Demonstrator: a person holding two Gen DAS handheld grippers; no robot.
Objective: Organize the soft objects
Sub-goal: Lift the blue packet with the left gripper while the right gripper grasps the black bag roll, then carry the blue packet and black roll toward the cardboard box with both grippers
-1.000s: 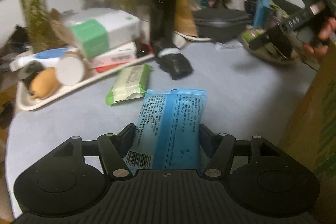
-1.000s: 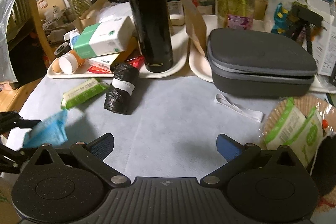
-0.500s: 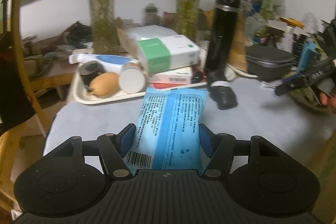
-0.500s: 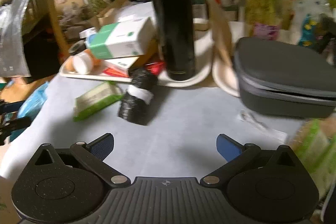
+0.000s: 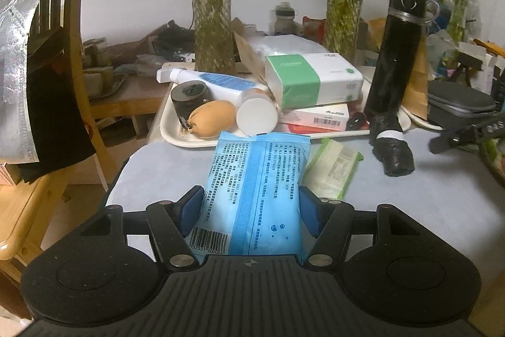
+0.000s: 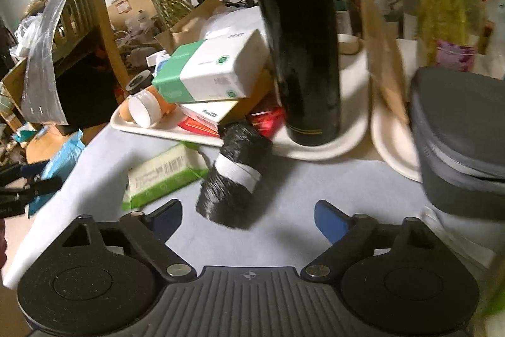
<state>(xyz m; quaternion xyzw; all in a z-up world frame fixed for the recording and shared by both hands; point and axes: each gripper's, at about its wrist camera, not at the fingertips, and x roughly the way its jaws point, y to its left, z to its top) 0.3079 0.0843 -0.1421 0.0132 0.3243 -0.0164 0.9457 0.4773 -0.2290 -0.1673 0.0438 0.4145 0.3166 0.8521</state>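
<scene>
My left gripper (image 5: 251,204) is shut on a blue wipes pack (image 5: 255,179), holding it above the grey table (image 5: 157,172). A green wipes pack (image 5: 331,169) lies just beyond it, and a black roll of bags (image 5: 393,152) with a white band lies further right. In the right wrist view, my right gripper (image 6: 247,210) is low over the table with its jaws closing. The near end of the black roll (image 6: 233,179) sits between the fingertips, untouched by the pads. The green pack (image 6: 164,176) lies left of the roll. The blue pack (image 6: 66,153) shows at the far left.
A white tray (image 5: 176,138) holds a green-and-white tissue box (image 5: 312,81), bottles and a tall black thermos (image 6: 300,52), right behind the roll. A grey zip case (image 6: 457,131) stands at the right. Glass vases line the back. A wooden chair (image 5: 19,226) is at the table's left.
My left gripper has rolled and swung left with the blue pack. My right gripper has come forward and down onto the black roll, and its jaws have narrowed.
</scene>
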